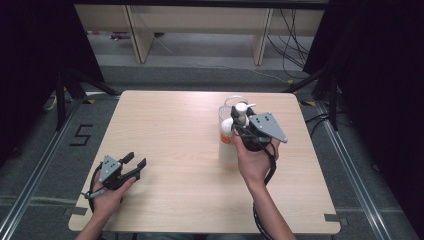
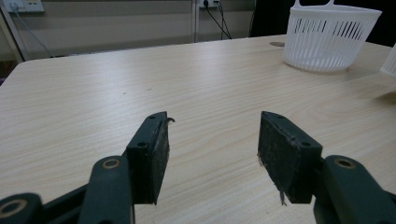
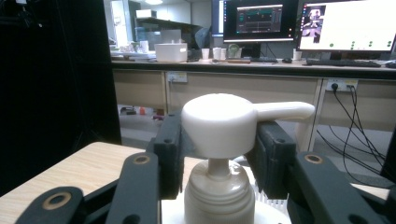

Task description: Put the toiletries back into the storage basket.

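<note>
On the table's right half: right hand-held gripper (image 1: 240, 120) clamps pump bottle (image 1: 231, 129) by its pump head (image 3: 219, 122), likely to lift it beside the white basket (image 2: 329, 39) | left hand-held gripper (image 1: 134, 164) rests released, empty.

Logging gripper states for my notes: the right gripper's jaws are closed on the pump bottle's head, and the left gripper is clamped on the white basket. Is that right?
Not quite. The left gripper holds nothing: in the left gripper view its jaws stand open over bare table, with the white basket well beyond them. The rest stands: the right gripper has its jaws on the pump bottle head.
</note>
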{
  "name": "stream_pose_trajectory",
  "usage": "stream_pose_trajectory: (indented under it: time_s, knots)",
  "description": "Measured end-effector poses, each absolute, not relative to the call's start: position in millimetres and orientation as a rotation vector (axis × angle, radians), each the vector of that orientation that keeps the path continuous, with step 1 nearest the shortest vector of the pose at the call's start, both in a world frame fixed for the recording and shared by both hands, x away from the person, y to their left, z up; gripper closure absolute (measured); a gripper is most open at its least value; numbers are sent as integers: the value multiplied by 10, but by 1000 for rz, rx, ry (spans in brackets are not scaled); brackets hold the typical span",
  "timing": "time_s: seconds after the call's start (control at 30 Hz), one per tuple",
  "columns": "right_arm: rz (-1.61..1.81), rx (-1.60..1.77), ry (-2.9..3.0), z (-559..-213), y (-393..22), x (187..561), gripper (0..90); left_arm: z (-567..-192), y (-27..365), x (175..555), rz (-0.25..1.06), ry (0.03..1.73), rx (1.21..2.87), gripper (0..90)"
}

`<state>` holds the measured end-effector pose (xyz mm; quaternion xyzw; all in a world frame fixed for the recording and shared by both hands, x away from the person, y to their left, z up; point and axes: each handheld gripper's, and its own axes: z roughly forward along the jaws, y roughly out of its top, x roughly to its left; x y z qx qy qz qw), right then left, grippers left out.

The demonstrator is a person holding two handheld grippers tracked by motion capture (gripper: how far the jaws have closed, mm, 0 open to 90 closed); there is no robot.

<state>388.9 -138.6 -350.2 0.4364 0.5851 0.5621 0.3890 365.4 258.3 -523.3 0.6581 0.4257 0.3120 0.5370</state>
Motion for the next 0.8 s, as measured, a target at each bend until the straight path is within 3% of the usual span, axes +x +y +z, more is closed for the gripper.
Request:
stream_pose_trajectory:
  time_s: [0.8]
  knots:
    - [1413, 1082, 1445, -3385, -1486, 4003, 597, -5233, 2583, 3655, 742, 1014, 1566, 426]
